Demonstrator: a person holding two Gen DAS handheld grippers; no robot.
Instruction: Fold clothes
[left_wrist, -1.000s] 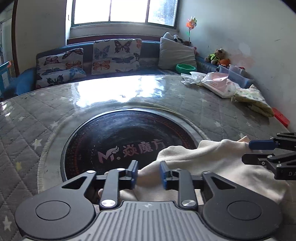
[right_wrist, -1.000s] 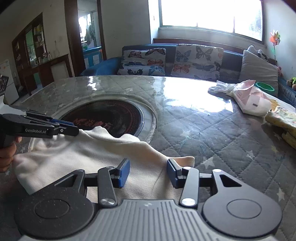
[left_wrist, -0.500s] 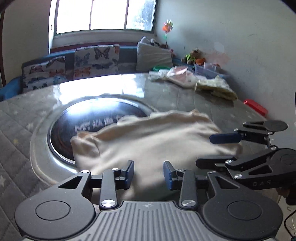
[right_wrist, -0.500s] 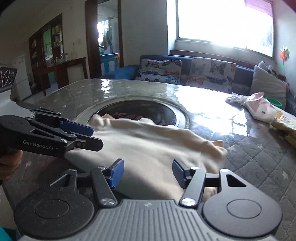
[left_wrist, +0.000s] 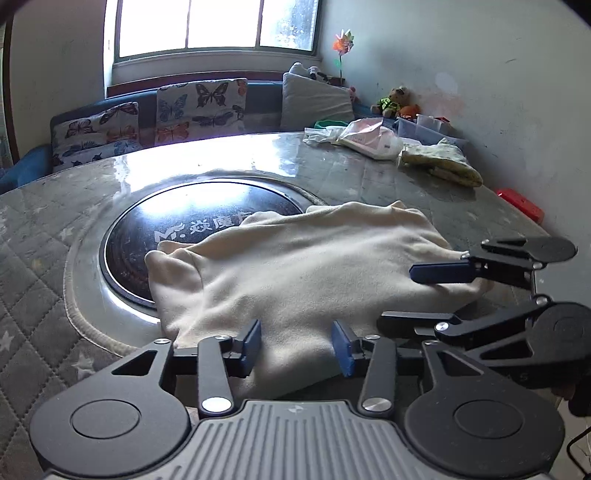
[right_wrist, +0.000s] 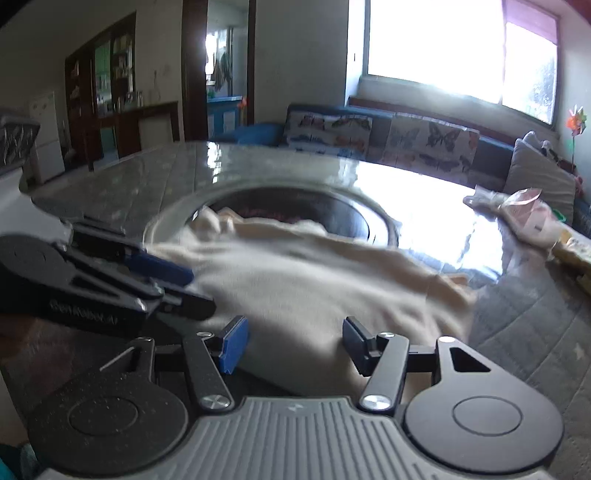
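Cream garment (left_wrist: 295, 266) lies flat on worktop (left_wrist: 37, 236), near hem between my left fingers (left_wrist: 295, 347), spreading apart, pads clear of cloth. Right fingers (right_wrist: 291, 345) apart, straddling same hem, gripping nothing. Likely released after laying flat.

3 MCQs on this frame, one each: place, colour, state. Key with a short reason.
1. Where does the cream garment lie?
A. on the sofa
B. on the table, partly over the round dark inset
C. on the floor

2. What colour are the pads of the left gripper?
A. blue
B. red
C. white

3. How is the garment lying?
A. hanging in the air
B. rolled into a tube
C. spread on the table

Key: B, its far edge covers part of the inset; A, both pads show blue; C, it rests on the tabletop while the left gripper's jaws are opening.
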